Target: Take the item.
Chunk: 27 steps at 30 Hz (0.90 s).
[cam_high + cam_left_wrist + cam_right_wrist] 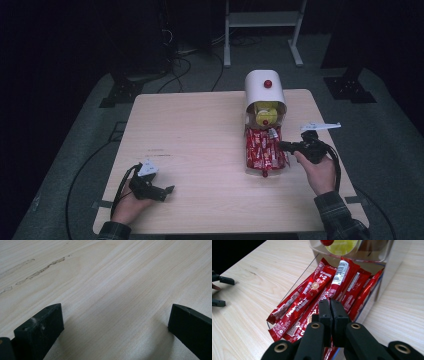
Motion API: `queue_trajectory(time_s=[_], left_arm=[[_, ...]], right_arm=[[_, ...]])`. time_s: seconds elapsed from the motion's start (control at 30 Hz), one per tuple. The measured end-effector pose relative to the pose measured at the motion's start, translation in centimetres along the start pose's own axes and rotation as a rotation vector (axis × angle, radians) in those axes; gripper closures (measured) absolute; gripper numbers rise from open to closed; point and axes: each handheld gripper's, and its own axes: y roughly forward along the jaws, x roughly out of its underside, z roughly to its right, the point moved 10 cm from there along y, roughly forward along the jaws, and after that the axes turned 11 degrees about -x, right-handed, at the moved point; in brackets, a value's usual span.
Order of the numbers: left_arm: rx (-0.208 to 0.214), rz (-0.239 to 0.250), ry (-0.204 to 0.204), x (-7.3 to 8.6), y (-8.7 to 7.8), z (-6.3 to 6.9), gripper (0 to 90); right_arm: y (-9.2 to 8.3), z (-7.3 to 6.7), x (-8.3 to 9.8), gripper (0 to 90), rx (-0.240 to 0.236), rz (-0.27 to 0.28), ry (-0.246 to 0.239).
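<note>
Your right gripper (330,306) hangs clenched and empty over the red sachets (312,302); the left (115,322) rests released. Tug carelessly and the clear tray (372,302) tips, spilling sachets.

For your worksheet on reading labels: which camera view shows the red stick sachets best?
The right gripper view: the red stick sachets lie close, print and barcode visible. The high view shows them small and far. The left gripper view looks at bare tabletop.

Black grippers (330,306); brass screws; plaid sleeves (340,212)
</note>
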Motion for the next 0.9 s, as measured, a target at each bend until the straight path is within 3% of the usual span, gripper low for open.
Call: queue_trajectory(time_s=[0.9], left_arm=[[0.0, 0.0, 0.0, 0.0, 0.0, 0.0, 0.0]], right_arm=[[-2.6, 1.8, 0.2, 87.4, 0.042, 0.024, 0.007]])
